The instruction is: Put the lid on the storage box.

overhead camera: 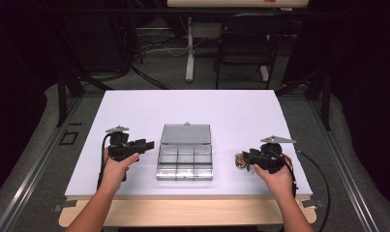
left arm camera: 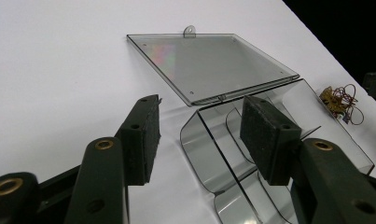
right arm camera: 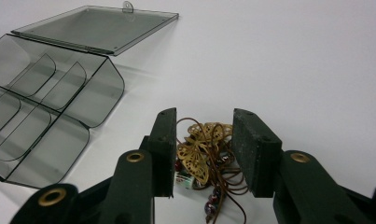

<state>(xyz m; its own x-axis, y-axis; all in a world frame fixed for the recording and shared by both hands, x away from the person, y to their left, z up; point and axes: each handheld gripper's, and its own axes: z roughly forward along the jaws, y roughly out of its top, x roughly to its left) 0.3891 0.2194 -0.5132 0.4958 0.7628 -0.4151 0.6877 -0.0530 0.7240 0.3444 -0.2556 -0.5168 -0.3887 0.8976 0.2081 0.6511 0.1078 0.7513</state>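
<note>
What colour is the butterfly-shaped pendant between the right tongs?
Gold filigree butterfly pendant on brown cord; clearest in the right gripper view.

Counter [overhead camera: 134, 111]: white top, pale wood front edge.
Box [overhead camera: 185, 164]: clear smoke-grey plastic, see-through dividers; lid [overhead camera: 186, 134] same grey tint, faint rainbow sheen in left gripper view.
Necklace [right arm camera: 202, 149]: gold filigree butterfly w/ pierced wing pattern, brown cord, dark red beads, one small pale green-white bead.
Left hand-held gripper [overhead camera: 145, 145]: black, brass-coloured rivets, grey top plate.
Right hand-held gripper [overhead camera: 246, 157]: black, brass rivets, grey plate, black cable.
Floor [overhead camera: 158, 72]: grey.
</note>
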